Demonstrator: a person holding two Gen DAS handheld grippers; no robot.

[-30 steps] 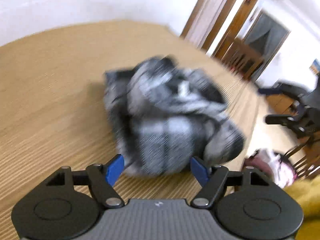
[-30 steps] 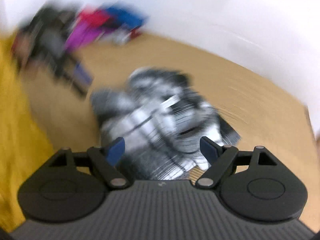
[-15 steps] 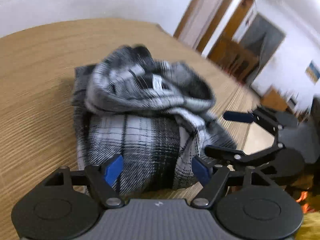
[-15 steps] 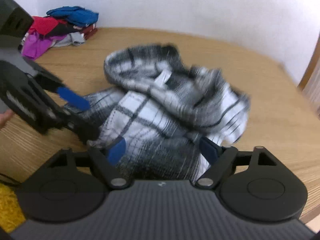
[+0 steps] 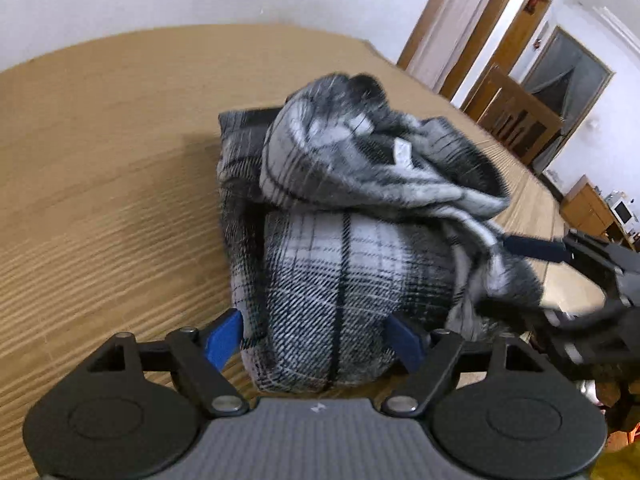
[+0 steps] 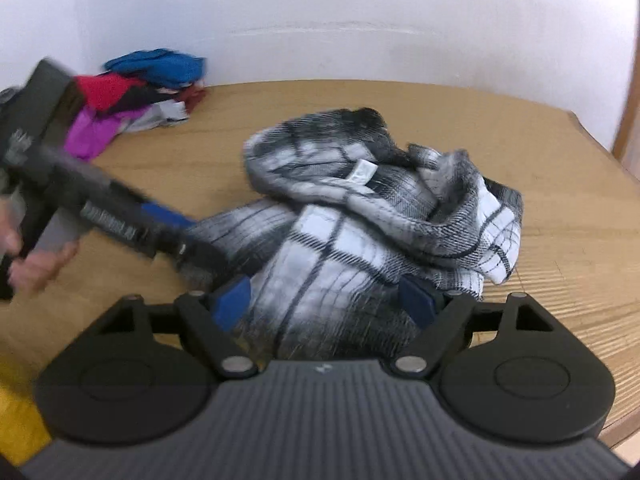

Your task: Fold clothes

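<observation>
Where it lies bunched, plaid shirt [image 5: 352,248] looks rumpled.

No legible text or labels

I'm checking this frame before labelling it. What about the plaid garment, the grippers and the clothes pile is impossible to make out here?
- Plaid garment: near edge hidden behind each camera's own gripper body, both views; its type stays unclear.
- Left gripper: jaws opening around the garment; pad contact hidden by cloth.
- Right gripper: contact equally unclear.
- Clothes pile, right wrist view: motion-blurred, partly behind the left gripper; items uncountable.
</observation>
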